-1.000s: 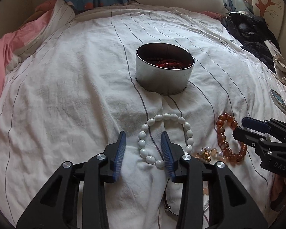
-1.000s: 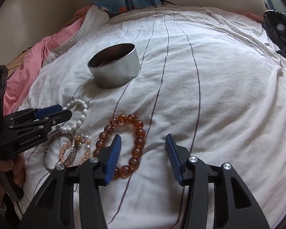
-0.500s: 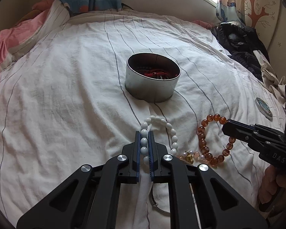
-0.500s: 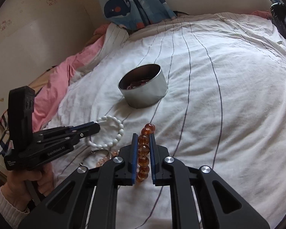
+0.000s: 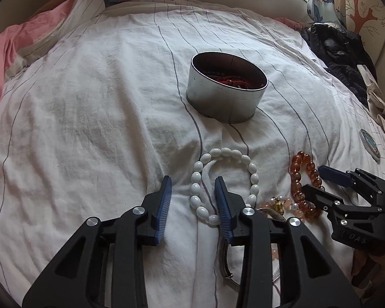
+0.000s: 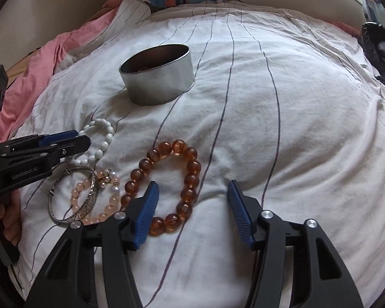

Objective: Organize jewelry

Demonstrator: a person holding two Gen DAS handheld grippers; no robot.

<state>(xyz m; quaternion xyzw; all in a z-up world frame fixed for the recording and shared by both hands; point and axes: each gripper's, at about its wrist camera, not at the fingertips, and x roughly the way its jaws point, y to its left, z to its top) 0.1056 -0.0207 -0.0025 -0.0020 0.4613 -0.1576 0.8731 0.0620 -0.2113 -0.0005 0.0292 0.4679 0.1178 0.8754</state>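
On the white striped bed sheet [image 5: 89,128], the left tongs [image 5: 193,195] are spreading around the white oval-bead bracelet [image 5: 224,179], pinching nothing. The right tongs [image 6: 192,200] are spreading too, straddling the amber round-bead bracelet [image 6: 190,179] without pressing it.

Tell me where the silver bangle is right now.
In the right wrist view the silver bangle lies at lower left on the bedsheet, overlapping the pink bead bracelet, below the white bead bracelet.
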